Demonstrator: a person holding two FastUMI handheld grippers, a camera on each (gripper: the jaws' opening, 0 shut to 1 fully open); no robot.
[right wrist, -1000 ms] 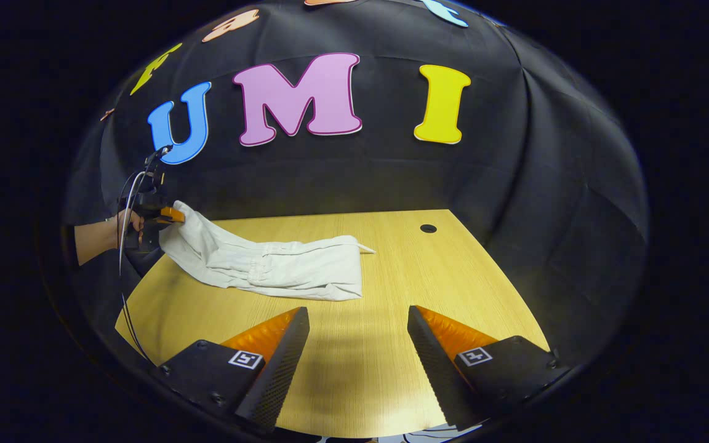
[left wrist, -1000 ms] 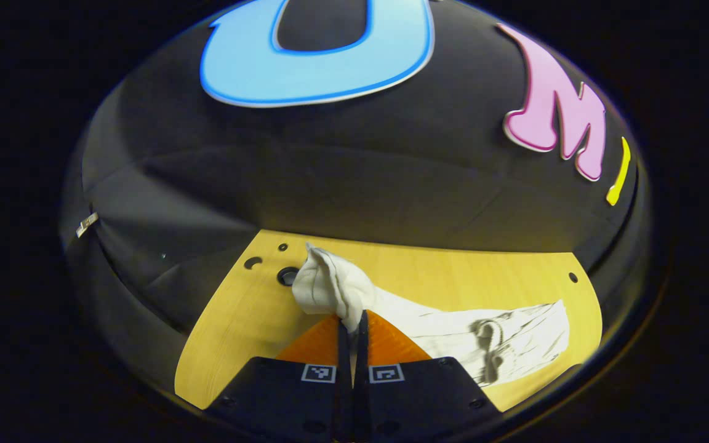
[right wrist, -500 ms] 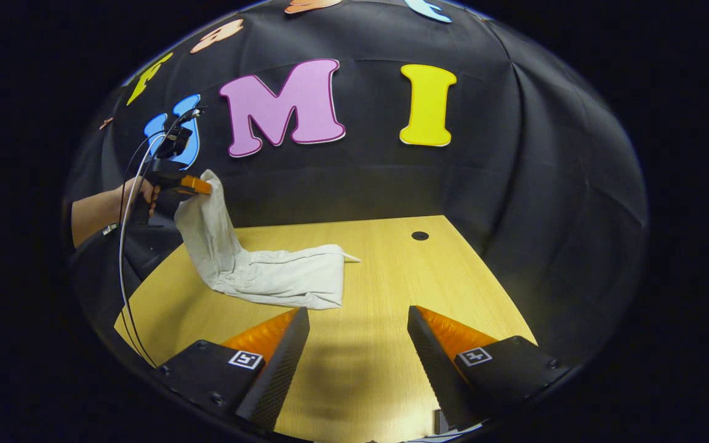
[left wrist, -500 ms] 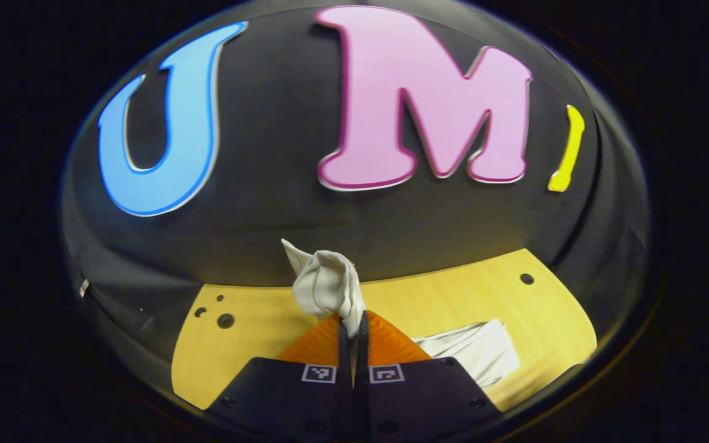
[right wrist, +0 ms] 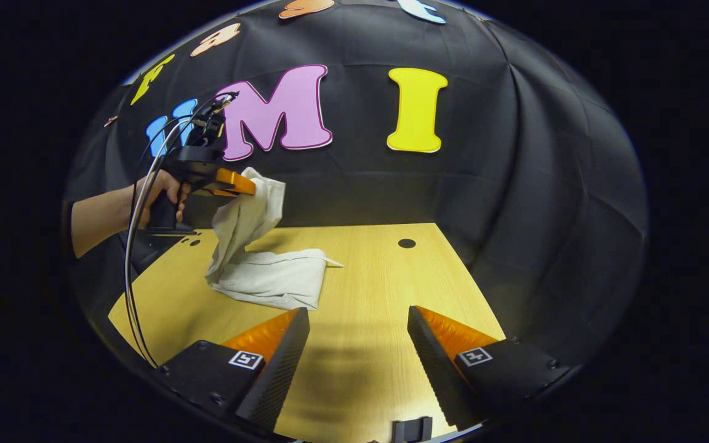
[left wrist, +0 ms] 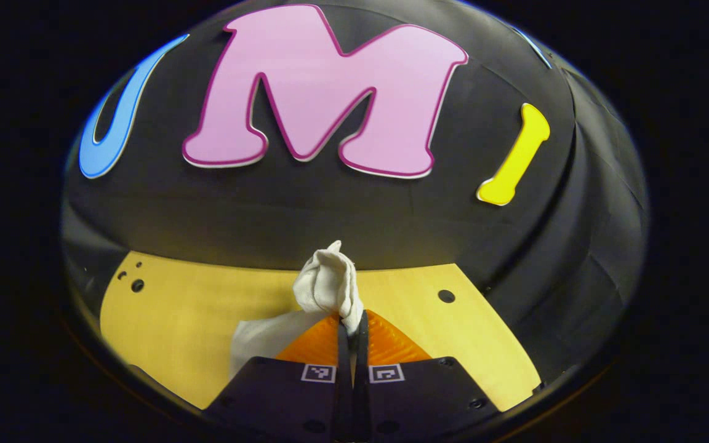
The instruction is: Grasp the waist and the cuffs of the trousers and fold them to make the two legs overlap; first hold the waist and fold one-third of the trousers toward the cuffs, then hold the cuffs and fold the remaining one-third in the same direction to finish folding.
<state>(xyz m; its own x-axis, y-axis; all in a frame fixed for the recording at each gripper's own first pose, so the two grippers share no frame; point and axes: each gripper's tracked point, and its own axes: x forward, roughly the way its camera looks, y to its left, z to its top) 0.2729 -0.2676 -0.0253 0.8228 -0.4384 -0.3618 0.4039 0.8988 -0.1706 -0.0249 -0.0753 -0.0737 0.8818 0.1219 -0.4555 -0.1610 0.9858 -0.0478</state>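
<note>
White trousers (right wrist: 268,277) lie partly folded on the wooden table (right wrist: 367,344), with one end lifted high above the pile. My left gripper (left wrist: 352,326) is shut on that lifted end, a bunch of white cloth (left wrist: 327,286) sticking up past its fingertips. In the right gripper view that left gripper (right wrist: 250,186) hangs above the pile, held by a hand (right wrist: 164,187), with the cloth draping down from it. My right gripper (right wrist: 357,323) stands open over bare table, well in front of the trousers, with nothing between its fingers.
The table (left wrist: 176,307) has small round holes near its far corners (left wrist: 446,296) (right wrist: 406,243). Black cloth walls close in behind and to the right. Cables (right wrist: 136,246) trail down from the left gripper at the table's left side.
The left gripper has carried the gripped end of the trousers up and to the right, over the part still lying on the table. The right gripper has stayed open, hardly moving.
</note>
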